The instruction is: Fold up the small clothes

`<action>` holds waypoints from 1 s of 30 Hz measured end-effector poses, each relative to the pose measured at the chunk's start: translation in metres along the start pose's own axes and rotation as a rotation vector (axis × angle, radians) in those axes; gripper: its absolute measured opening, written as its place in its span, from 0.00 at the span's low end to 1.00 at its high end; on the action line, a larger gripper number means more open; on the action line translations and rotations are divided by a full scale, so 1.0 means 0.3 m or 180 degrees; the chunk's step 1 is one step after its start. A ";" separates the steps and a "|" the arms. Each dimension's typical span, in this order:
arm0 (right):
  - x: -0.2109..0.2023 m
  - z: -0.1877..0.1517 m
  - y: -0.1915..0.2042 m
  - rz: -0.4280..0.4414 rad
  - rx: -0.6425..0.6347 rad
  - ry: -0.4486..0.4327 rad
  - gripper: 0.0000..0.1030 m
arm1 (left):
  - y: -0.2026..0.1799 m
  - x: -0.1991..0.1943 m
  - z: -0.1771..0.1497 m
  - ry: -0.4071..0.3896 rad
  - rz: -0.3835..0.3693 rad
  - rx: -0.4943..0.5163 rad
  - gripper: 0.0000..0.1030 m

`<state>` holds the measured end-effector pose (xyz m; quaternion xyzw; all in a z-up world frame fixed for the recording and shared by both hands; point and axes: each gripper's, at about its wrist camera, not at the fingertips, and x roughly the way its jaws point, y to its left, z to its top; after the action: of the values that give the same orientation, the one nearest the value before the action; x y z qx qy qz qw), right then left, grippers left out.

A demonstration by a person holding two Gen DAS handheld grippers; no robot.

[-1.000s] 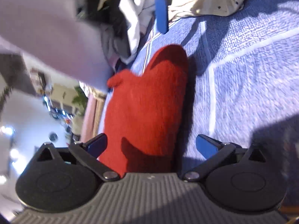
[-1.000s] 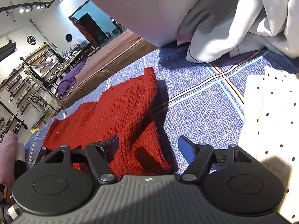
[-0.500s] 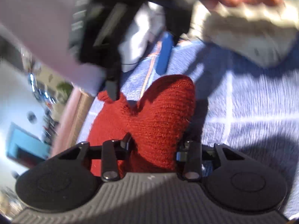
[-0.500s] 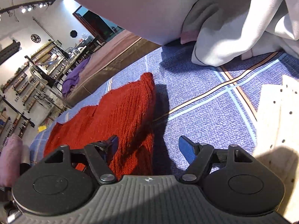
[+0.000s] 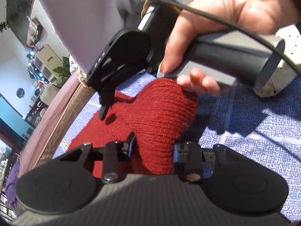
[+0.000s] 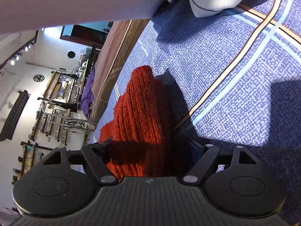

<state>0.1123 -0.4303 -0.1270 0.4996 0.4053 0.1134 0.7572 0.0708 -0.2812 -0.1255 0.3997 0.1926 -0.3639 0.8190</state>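
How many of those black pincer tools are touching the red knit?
2: the left gripper pinches a raised fold of the red knit; the right gripper straddles it, apparently open.

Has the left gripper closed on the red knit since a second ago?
Yes. The left gripper, open a second ago, now pinches the red knit, bunching it above the blue bedspread.
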 end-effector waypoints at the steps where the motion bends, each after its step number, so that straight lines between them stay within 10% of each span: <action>1: 0.010 -0.001 0.006 0.0009 -0.0060 0.0061 1.00 | 0.011 -0.008 -0.006 -0.0001 -0.0025 -0.0032 0.36; 3: 0.014 -0.001 0.007 0.0022 -0.0143 0.0102 0.72 | 0.031 -0.011 -0.018 0.0021 -0.0101 -0.0106 0.36; 7: 0.007 -0.005 0.014 0.0011 -0.0223 0.0156 0.52 | 0.107 0.006 -0.030 0.0054 -0.0310 -0.0535 0.36; 13: -0.029 -0.019 0.082 0.0092 -0.0222 0.0014 0.45 | 0.187 -0.057 -0.031 -0.0080 -0.0296 -0.0790 0.35; 18: -0.041 -0.064 0.248 0.0403 -0.0272 0.0045 0.43 | 0.401 -0.195 -0.106 -0.0291 -0.0413 -0.1719 0.36; 26: 0.202 -0.224 0.689 0.0895 -0.0636 0.0431 0.25 | 0.721 -0.482 -0.424 -0.0545 0.0105 -0.2804 0.39; 30: 0.434 -0.363 0.810 0.0505 -0.1108 0.0699 0.25 | 0.835 -0.507 -0.653 -0.0359 0.0219 -0.3395 0.39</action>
<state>0.1739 -0.1674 -0.0048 0.3763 0.4190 0.2946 0.7720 0.1534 0.0459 -0.0230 -0.0860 0.2932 -0.2094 0.9289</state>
